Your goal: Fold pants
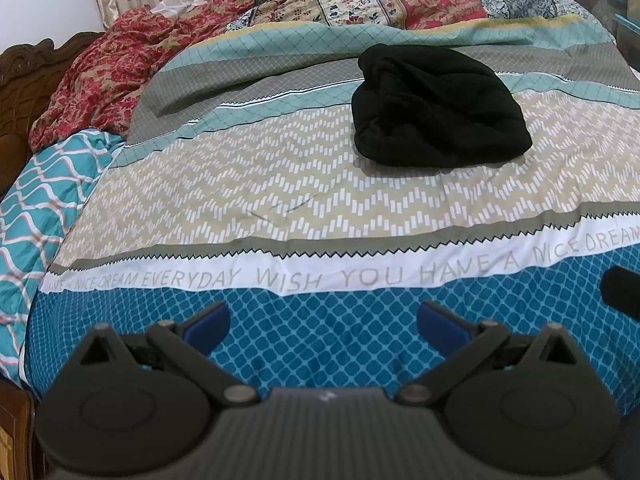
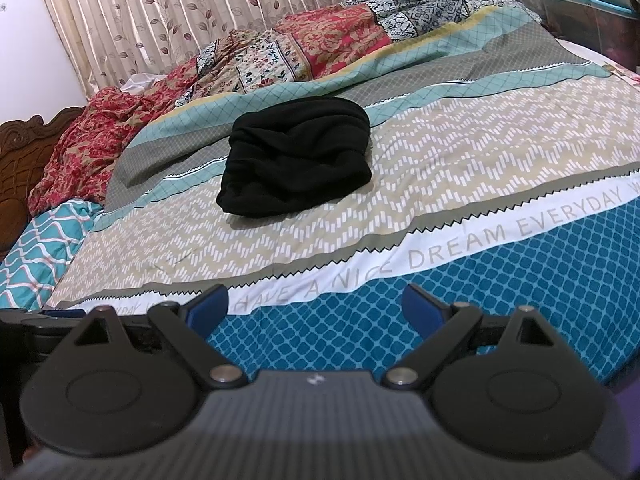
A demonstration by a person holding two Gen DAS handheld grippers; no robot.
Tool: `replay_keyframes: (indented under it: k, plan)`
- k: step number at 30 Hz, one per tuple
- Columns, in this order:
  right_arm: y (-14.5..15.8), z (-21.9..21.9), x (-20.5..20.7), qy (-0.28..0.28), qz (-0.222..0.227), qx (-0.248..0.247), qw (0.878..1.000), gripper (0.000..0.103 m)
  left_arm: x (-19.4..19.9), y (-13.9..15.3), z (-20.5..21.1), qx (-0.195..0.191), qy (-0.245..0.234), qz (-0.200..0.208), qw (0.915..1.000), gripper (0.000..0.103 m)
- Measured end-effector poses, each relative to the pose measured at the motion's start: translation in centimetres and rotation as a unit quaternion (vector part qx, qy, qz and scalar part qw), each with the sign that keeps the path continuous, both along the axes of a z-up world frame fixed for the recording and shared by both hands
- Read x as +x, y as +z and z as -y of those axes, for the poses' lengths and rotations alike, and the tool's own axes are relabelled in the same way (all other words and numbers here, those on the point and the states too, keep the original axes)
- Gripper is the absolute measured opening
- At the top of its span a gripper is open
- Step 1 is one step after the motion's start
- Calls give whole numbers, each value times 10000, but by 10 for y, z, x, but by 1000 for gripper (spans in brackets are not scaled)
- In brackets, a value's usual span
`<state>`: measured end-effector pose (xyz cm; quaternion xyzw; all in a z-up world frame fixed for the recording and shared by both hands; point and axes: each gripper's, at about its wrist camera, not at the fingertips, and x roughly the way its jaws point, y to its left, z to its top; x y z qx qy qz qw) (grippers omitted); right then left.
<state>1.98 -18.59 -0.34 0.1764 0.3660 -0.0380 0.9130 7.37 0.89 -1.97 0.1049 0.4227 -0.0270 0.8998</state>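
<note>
— Pants [image 1: 438, 106]?
— Black bundle mid-bed [image 1: 280, 184], well ahead. My left gripper [image 1: 323, 318] and right gripper [image 2: 316, 304] hover wide, empty.
— Step?
— Seemingly folded; otherwise, reach forward.

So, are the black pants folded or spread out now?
Folded, or at least bundled: the black pants lie as one compact, thick heap on the bedspread, no legs stretched out.

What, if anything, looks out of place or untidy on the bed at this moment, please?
The black pants lie as a rumpled, twisted bundle on the bedspread, not flat. Behind them a red patterned quilt is heaped loosely along the far edge. Both the left gripper and right gripper are open and empty.
</note>
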Motion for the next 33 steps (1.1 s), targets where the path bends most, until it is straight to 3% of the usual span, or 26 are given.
replay_keyframes:
  k: [33]
  plan:
    - [-2, 0, -2, 1, 12, 19, 10000, 95, -1, -4, 3, 2, -76, -46, 10000, 103]
